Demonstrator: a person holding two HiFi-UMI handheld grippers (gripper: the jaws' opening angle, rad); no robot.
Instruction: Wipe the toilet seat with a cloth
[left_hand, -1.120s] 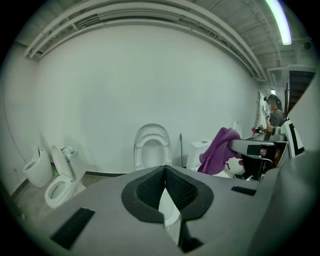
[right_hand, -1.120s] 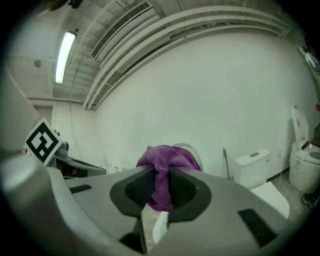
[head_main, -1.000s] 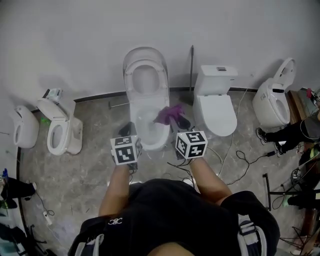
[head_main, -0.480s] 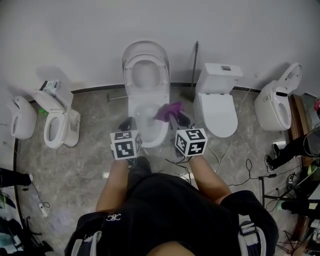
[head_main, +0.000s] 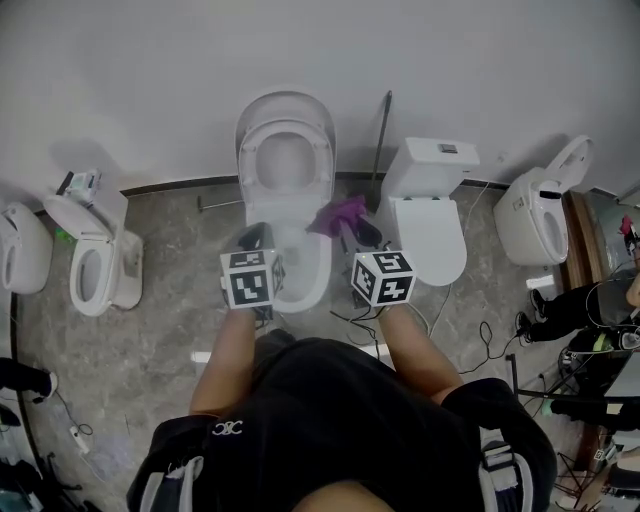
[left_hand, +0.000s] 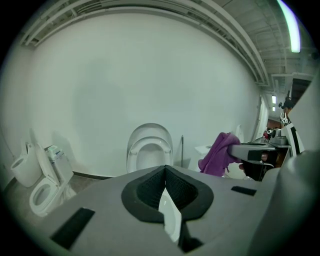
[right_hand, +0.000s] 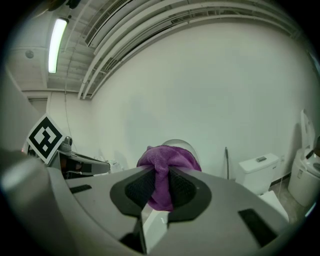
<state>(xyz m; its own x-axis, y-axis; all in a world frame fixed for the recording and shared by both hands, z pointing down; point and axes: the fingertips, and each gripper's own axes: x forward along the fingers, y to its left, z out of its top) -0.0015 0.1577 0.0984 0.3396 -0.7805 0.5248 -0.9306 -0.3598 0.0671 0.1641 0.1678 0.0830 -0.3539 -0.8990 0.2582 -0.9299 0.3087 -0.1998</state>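
Nearest, the left gripper (left_hand: 165, 172) has its jaws pressed together on nothing, probably kept as a spare hand. The right gripper (right_hand: 160, 175) pinches the purple cloth (right_hand: 167, 159) at a bunched fold, so a loose wad sticks out ahead as a wiping pad. Both hang over the toilet bowl (head_main: 312, 283), the cloth at its right edge. Farther off, the toilet seat (head_main: 285, 160) stands raised and untouched. The left gripper's marker cube (head_main: 250, 288) hides part of the bowl's near rim, and the cloth's height above the bowl cannot be told.
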